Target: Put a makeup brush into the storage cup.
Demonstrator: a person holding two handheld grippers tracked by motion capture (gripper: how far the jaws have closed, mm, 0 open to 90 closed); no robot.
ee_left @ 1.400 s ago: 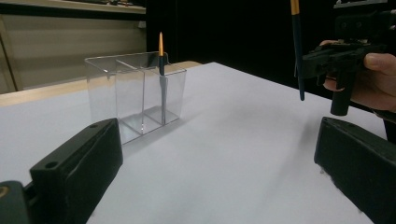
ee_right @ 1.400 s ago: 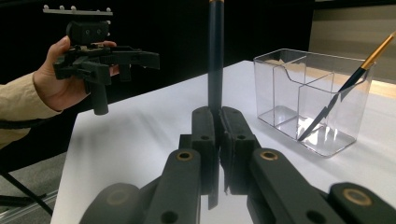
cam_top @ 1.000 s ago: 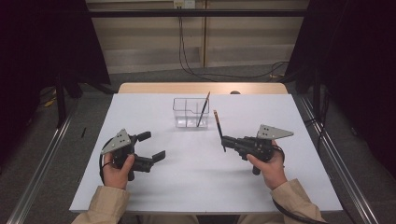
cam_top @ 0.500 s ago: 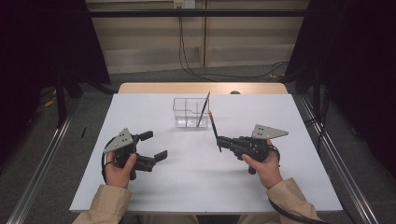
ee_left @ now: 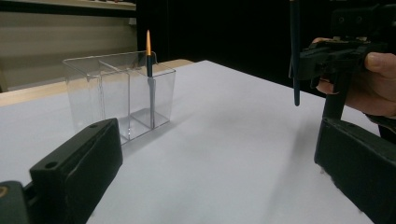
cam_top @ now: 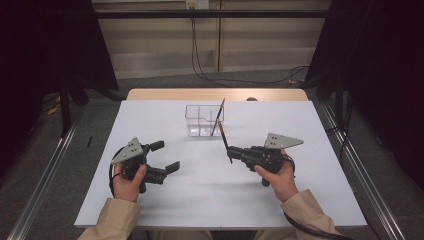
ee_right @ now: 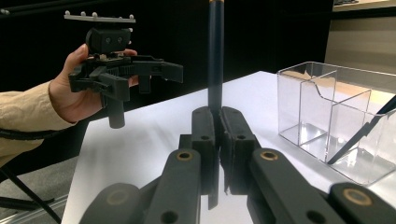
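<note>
Two pencils: my right fingers (cam_top: 231,150) are clamped on one (cam_top: 226,141), upright at 5 o'clock of the box (cam_top: 204,120); the other pencil (ee_left: 149,79) leans inside, orange tip clearest from my left gripper view. My left fingers (cam_top: 165,156) are spread wide, empty, above the desk (cam_top: 300,200).

Pencil (cam_top: 218,118) in box (cam_top: 200,120) on table (cam_top: 310,200)

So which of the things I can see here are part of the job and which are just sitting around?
Part of the job:
- dark pencil clamped upright in the right gripper
- clear divided holder
- pencil already in the holder
- left gripper, jaws open, holding nothing

Just lying about:
- cables on the floor beyond the table
- white table, only the work surface
</note>
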